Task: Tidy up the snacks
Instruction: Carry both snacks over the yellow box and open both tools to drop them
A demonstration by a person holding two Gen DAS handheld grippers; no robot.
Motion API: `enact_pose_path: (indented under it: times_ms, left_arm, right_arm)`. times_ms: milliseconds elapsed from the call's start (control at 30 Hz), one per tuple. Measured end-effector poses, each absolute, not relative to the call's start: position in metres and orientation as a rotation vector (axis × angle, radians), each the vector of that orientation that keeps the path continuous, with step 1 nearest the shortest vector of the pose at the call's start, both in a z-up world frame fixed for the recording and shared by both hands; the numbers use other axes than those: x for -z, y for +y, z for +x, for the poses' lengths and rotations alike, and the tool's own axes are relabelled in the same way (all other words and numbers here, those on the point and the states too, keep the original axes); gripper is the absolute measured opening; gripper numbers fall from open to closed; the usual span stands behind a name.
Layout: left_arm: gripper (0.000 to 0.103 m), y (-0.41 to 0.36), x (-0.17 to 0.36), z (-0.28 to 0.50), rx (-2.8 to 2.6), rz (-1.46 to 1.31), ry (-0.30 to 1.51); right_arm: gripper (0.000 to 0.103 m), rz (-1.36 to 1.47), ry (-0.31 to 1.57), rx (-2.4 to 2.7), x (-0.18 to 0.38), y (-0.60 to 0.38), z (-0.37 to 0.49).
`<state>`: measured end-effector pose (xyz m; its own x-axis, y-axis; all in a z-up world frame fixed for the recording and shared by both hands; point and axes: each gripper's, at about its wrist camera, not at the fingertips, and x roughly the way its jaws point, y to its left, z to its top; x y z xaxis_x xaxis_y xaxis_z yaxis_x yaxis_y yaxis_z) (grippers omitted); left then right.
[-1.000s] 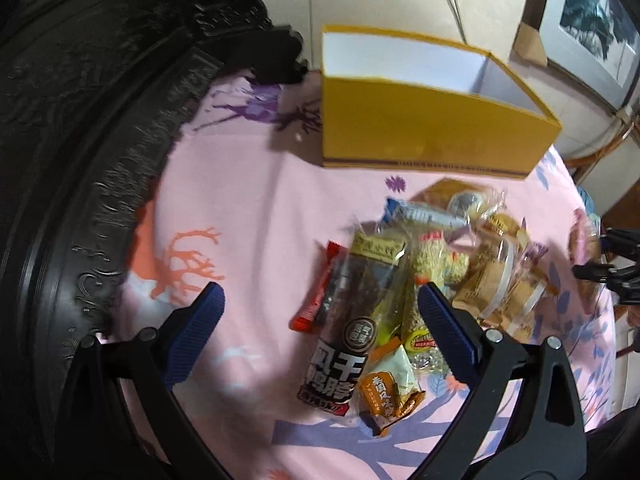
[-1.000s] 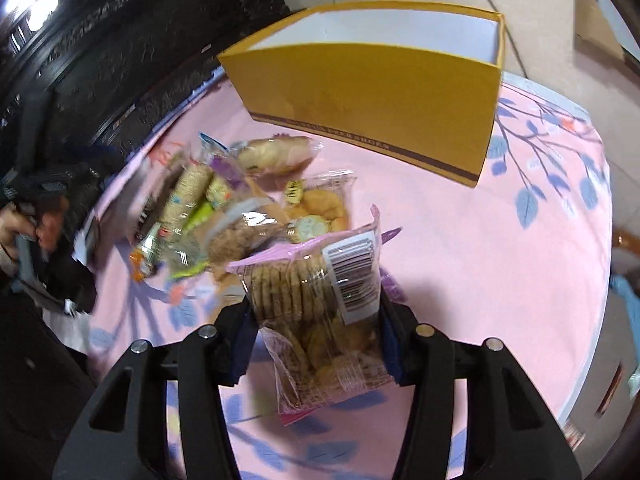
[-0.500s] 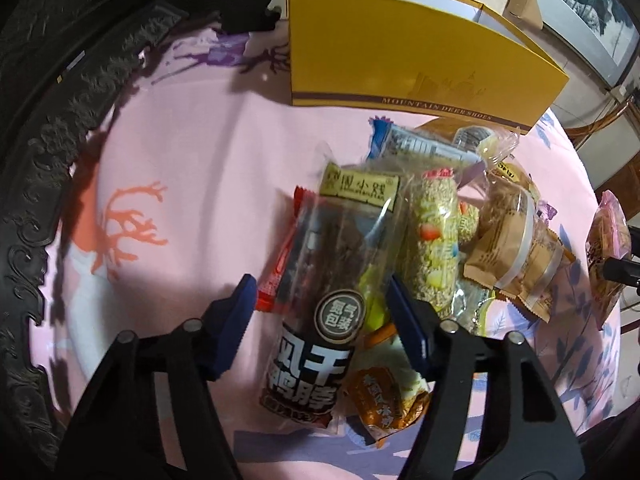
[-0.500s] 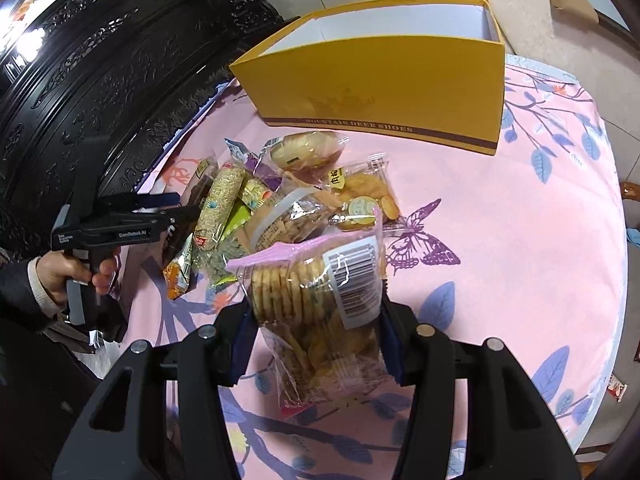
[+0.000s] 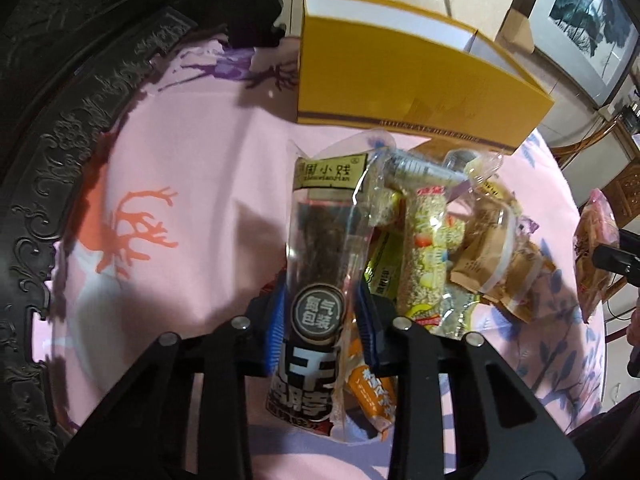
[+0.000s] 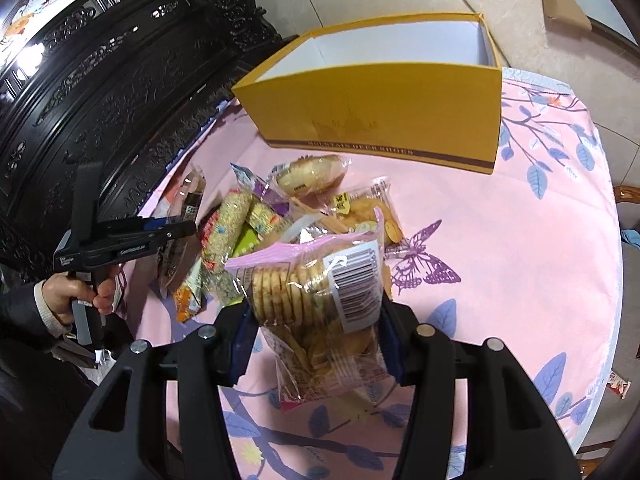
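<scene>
A long dark snack packet (image 5: pixel 320 240) with a clear window lies at the left edge of the snack pile (image 5: pixel 428 248) on the pink cloth. My left gripper (image 5: pixel 320 320) straddles its lower half; the jaws are closing and the blue pads touch both its sides. From the right wrist view, the left gripper (image 6: pixel 176 232) reaches into the pile (image 6: pixel 248 220). My right gripper (image 6: pixel 316 320) is shut on a pink pack of round biscuits (image 6: pixel 312 280), held above the cloth. The open yellow box (image 6: pixel 380 108) stands behind the pile with a bare white inside.
Dark carved wooden furniture (image 5: pixel 60 120) runs along the left of the round table. The pink tablecloth (image 6: pixel 520 240) is bare to the right of the pile. A person's hand (image 6: pixel 68 292) grips the left handle. A framed picture (image 5: pixel 580 12) leans at the back right.
The left gripper came down over the dark packet and its jaws narrowed from wide apart to the packet's sides. The right gripper kept its hold on the biscuit pack and lifted slightly.
</scene>
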<state>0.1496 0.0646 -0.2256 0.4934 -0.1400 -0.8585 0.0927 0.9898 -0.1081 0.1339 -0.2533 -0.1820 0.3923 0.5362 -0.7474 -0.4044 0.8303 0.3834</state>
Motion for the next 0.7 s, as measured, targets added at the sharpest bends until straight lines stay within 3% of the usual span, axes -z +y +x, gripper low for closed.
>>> enact_pose_path:
  times_ms: [700]
  left_arm:
    - [0.031,0.024,0.095,0.141,0.248,-0.053,0.763]
  right_arm:
    - [0.053,0.182,0.793,-0.607,0.099,-0.251,0.134]
